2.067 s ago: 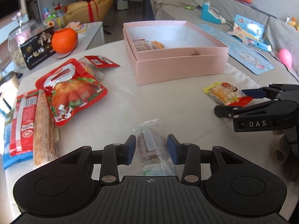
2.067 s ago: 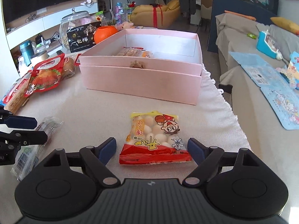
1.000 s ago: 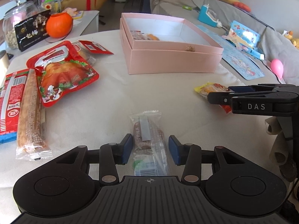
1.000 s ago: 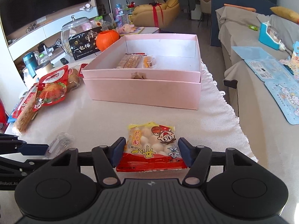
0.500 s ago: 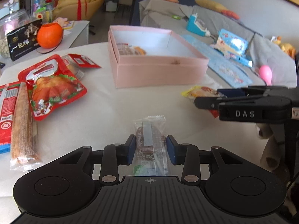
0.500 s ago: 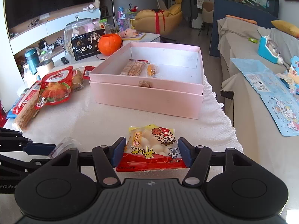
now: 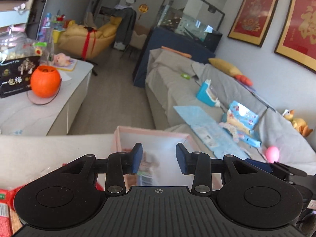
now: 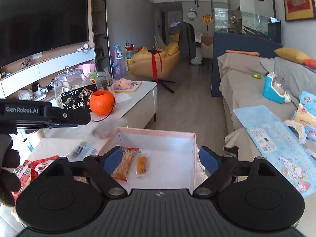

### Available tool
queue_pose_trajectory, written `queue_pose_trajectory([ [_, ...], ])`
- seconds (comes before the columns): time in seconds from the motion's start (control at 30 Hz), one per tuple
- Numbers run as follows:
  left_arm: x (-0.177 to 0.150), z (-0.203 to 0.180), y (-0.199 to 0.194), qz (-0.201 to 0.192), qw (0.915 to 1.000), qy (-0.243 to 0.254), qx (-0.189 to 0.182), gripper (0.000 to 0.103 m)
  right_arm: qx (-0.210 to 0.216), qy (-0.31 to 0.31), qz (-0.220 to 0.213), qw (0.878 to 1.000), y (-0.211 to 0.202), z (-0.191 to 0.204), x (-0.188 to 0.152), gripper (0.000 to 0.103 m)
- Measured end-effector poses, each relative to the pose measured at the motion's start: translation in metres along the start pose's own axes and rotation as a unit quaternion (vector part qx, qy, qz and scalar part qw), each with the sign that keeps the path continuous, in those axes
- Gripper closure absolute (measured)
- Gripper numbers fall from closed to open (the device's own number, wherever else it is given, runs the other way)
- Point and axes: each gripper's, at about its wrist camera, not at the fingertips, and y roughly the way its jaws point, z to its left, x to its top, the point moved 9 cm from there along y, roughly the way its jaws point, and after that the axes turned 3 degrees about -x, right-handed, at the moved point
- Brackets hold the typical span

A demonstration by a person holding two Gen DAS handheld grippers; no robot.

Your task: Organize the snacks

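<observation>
The pink box lies below both grippers, with a long bar snack and a small orange snack on its white floor. My right gripper is open above the box, and the yellow-red candy bag is no longer between its fingers. My left gripper is open over the box. The clear snack packet is blurred just below the left fingers. In the right wrist view this packet is blurred beside the box's left wall, under the left gripper.
Red snack packs lie on the table at left. An orange pumpkin pot, a black box and a glass jar stand on the side table. A grey sofa with blue items is at right.
Both grippers rose from the table and moved over the pink box. The right jaws opened and the candy bag left them. The left jaws opened wider and the clear packet is dropping.
</observation>
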Motion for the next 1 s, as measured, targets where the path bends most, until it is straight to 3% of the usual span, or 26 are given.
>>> queue_pose_trajectory([
  [0.1,-0.040,0.019,-0.004,0.031,0.9993,-0.018,0.014,0.061,0.000,-0.010,0.016,1.000,-0.002,-0.007,-0.037,0.017],
  [0.17,-0.058,0.023,-0.012,0.037,0.9990,-0.006,0.025,0.061,-0.015,-0.022,0.039,0.999,0.003,-0.009,-0.060,0.017],
  [0.3,-0.081,0.037,-0.034,0.030,0.9958,0.013,0.085,0.061,-0.006,-0.036,0.062,0.997,0.008,0.004,-0.081,0.017],
  [0.47,-0.117,0.041,-0.067,0.041,0.9936,0.018,0.104,0.061,0.029,-0.050,0.048,0.997,0.010,0.041,-0.060,0.017],
  [0.6,-0.130,0.054,-0.098,0.030,0.9928,-0.019,0.115,0.061,0.077,-0.070,0.046,0.993,0.024,0.096,-0.023,0.017],
  [0.77,-0.133,0.074,-0.128,0.013,0.9890,-0.049,0.139,0.061,0.127,-0.077,0.126,0.981,0.094,0.181,0.007,0.017],
  [0.87,-0.134,0.087,-0.148,0.002,0.9857,-0.056,0.159,0.061,0.109,-0.059,0.188,0.974,0.154,0.211,0.002,0.023],
  [1.0,-0.137,0.111,-0.171,-0.012,0.9793,-0.082,0.185,0.061,0.077,-0.041,0.230,0.969,0.205,0.224,-0.013,0.046],
])
